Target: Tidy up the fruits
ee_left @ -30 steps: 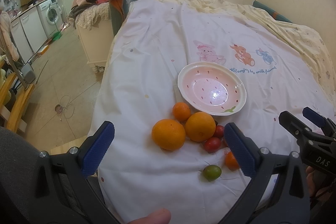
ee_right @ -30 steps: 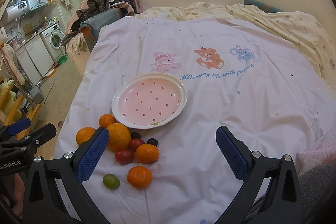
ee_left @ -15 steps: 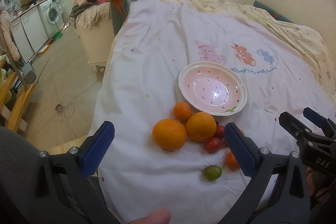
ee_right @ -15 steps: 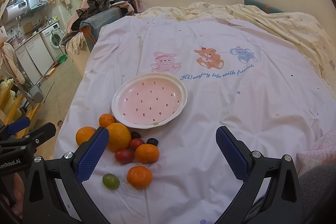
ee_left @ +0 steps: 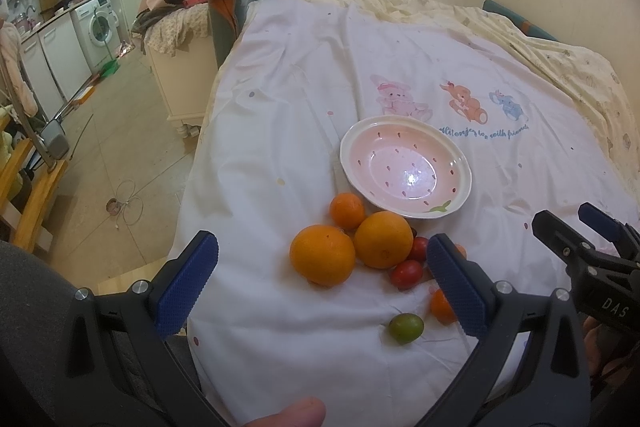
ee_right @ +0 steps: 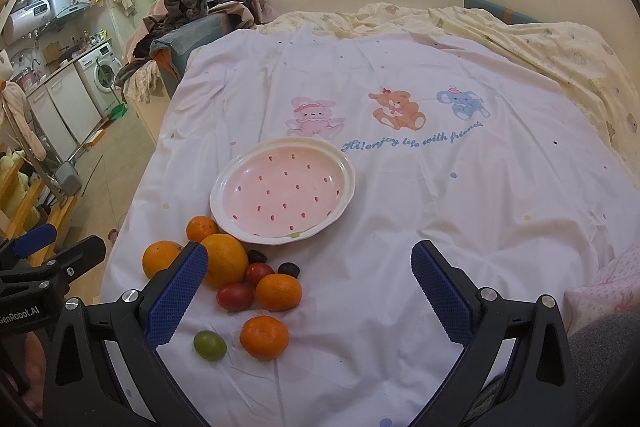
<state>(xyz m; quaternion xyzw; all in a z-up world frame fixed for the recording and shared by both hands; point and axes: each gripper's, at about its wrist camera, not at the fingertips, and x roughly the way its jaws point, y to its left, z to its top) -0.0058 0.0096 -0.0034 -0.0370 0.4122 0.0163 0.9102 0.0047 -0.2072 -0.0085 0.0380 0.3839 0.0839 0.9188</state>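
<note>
Slight drift of the left tongs (ee_left: 320,281) toward the fruit noted: large orange (ee_left: 322,254) and pink plate (ee_left: 464,187) marginally lower and rightward in left view. Right view essentially unaltered. No fruit displaced on bed; no contact made.

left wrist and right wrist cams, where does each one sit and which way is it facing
Left wrist view: on the left gripper, looking forward over the bed at the two big oranges and pink bowl; own open blue-padded fingers, a fingertip at the bottom edge, and the right gripper show.
Right wrist view: on the right gripper, looking over the sheet right of the fruit; own open fingers and the left gripper show.
Shared: the bowl, the fruit pile, the green fruit, the cartoon-print sheet.
</note>
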